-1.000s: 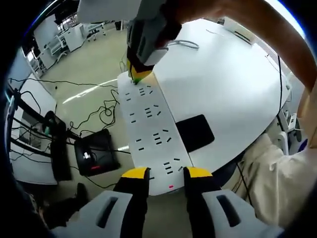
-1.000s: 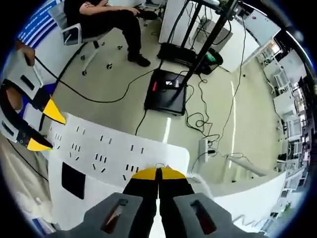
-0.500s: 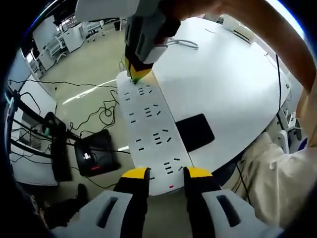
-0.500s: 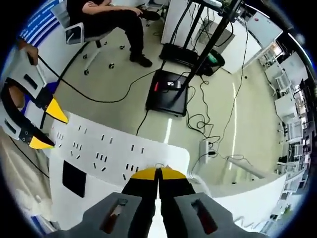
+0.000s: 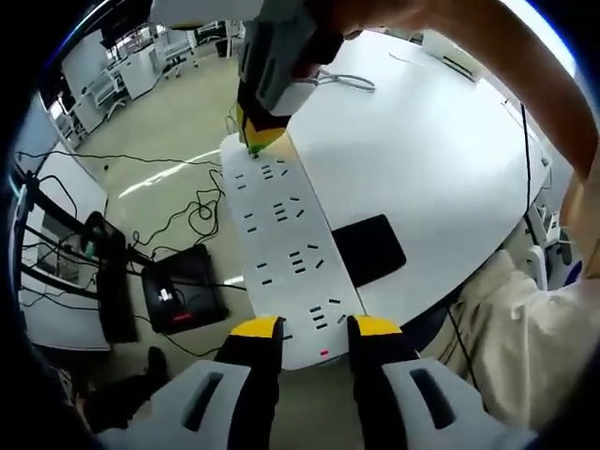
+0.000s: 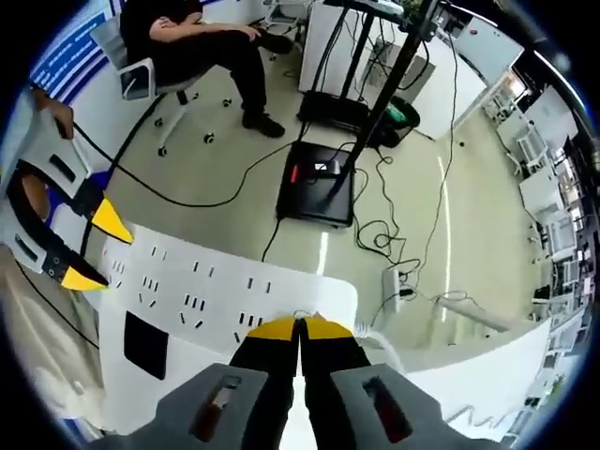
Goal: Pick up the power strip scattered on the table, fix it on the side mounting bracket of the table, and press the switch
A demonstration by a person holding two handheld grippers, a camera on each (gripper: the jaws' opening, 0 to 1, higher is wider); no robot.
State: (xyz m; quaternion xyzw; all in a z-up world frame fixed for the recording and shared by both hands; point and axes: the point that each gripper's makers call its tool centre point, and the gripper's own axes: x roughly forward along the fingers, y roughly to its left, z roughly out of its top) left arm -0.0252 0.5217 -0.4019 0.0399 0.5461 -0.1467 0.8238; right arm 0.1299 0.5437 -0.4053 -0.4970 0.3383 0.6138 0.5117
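Power strip [image 5: 284,251]: long, white, flat bar with several groups of dark socket slots along its face and a small red mark at the end nearest the left gripper [image 5: 316,325]. It lies along the edge of the white table [image 5: 441,169], partly overhanging the floor side.

Left gripper view: its yellow-tipped jaws stand apart on either side of the strip's near end; contact cannot be confirmed. The right gripper [image 5: 260,138] comes down at the far end, tips together on the strip's end. A black rectangular pad [image 5: 369,250] sits on the table just beside the strip. A white cable [image 5: 345,83] lies further in on the tabletop. A person's beige sleeve [image 5: 511,337] is at the table's near corner.

Right gripper view: own jaws [image 6: 300,327] pressed closed at the strip's [image 6: 211,291] end, whether pinching it cannot be told. The left gripper [image 6: 86,247] is at the opposite end, jaws spread. Past the table edge, on the floor: a black box [image 6: 319,183] with trailing cables, a black stand [image 6: 384,80], and a seated person [image 6: 192,37] on a wheeled chair.
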